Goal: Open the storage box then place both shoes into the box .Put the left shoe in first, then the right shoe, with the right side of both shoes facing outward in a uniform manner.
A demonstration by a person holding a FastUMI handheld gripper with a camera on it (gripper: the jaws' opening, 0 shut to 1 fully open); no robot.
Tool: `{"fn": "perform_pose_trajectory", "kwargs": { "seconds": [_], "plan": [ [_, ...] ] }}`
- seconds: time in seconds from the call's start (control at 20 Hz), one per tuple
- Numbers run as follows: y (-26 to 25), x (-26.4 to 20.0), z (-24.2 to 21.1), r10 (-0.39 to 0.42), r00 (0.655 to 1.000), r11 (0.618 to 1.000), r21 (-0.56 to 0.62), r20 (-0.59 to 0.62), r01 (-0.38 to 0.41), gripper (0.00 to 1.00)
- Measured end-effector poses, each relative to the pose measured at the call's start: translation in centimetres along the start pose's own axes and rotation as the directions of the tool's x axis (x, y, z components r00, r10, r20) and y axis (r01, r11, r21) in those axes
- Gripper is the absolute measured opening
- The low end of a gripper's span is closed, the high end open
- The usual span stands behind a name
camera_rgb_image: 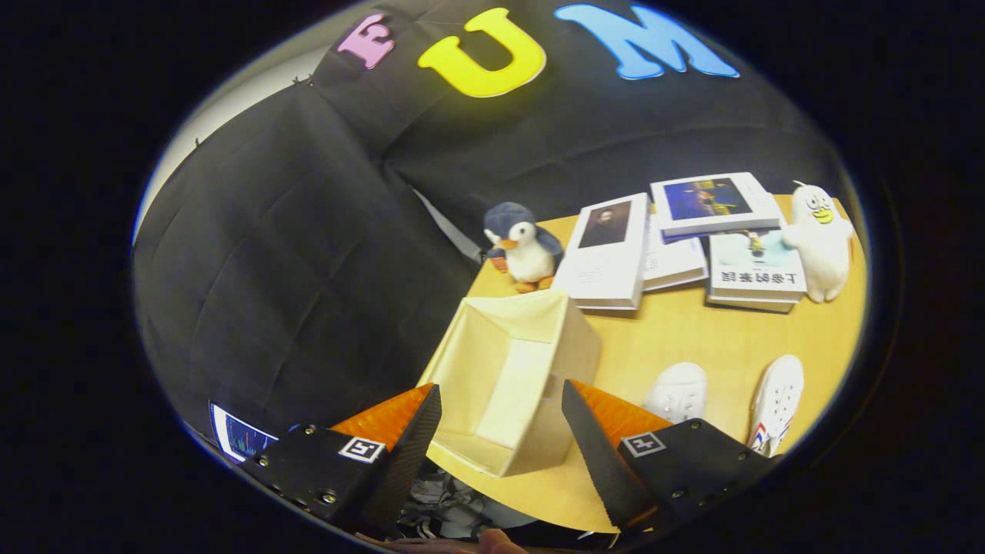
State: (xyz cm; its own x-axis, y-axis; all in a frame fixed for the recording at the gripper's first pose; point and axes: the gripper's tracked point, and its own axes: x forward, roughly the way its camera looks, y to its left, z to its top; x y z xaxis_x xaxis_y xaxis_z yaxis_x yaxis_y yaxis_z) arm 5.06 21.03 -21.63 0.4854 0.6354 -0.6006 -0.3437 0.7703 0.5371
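A cream fabric storage box (509, 377) stands open on the wooden table (692, 331), its hollow inside showing and nothing in it. My gripper (502, 415) hovers above it, open, with the box seen between and just beyond the two fingers; nothing is held. Two white shoes lie on the table to the right of the box: one (677, 391) close to the right finger (592, 446), the other (777, 402) farther right with red and blue marks at its near end.
A penguin plush (522, 246) stands beyond the box at the table's far corner. Several books (681, 238) lie stacked behind the shoes, with a white plush (819, 240) at their right. A small screen (238, 438) glows beside the left finger.
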Motion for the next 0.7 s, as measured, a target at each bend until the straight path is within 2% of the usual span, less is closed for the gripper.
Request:
{"fn": "perform_pose_trajectory", "kwargs": {
  "seconds": [0.25, 0.7],
  "plan": [
    [-6.7, -1.9, -2.8, -0.139, 0.99, 0.99, 0.004, -0.017, 0.139, 0.96],
    [-15.1, -1.7, -9.2, -0.303, 0.943, 0.953, -0.066, -0.135, 0.297, 0.96]
  ]
}}
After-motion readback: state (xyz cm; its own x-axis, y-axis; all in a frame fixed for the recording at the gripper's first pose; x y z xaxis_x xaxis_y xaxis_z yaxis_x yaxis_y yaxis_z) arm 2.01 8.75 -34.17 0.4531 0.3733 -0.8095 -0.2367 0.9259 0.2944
